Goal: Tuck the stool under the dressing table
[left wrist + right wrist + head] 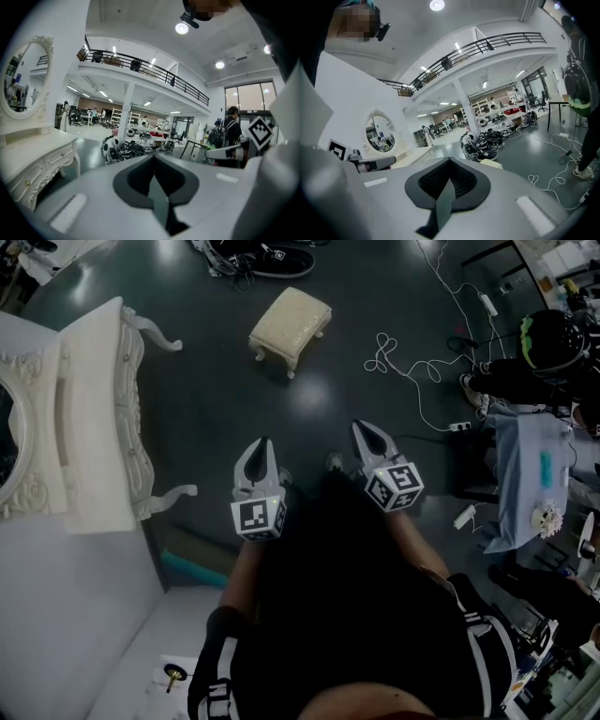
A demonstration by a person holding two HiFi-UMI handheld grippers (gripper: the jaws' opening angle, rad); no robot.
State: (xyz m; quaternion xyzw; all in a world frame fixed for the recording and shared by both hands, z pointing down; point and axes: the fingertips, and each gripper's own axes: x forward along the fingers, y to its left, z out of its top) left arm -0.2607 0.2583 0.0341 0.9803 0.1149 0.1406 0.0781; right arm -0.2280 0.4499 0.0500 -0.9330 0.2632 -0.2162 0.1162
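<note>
A cream cushioned stool (291, 322) with short curved legs stands on the dark floor, well ahead of me and away from the table. The white carved dressing table (98, 418) with its oval mirror (7, 442) is at the left; it also shows in the left gripper view (33, 164). My left gripper (262, 448) and right gripper (368, 430) are held side by side in front of my body, both shut and empty, far short of the stool. In the right gripper view a sliver of the stool (490, 163) shows just past the jaws.
White cables (412, 362) snake across the floor to the right of the stool. A pile of dark gear (258, 254) lies beyond it. A person in black (544, 352) stands at the right beside a cloth-covered table (525, 479). A teal roll (192, 568) lies by the wall.
</note>
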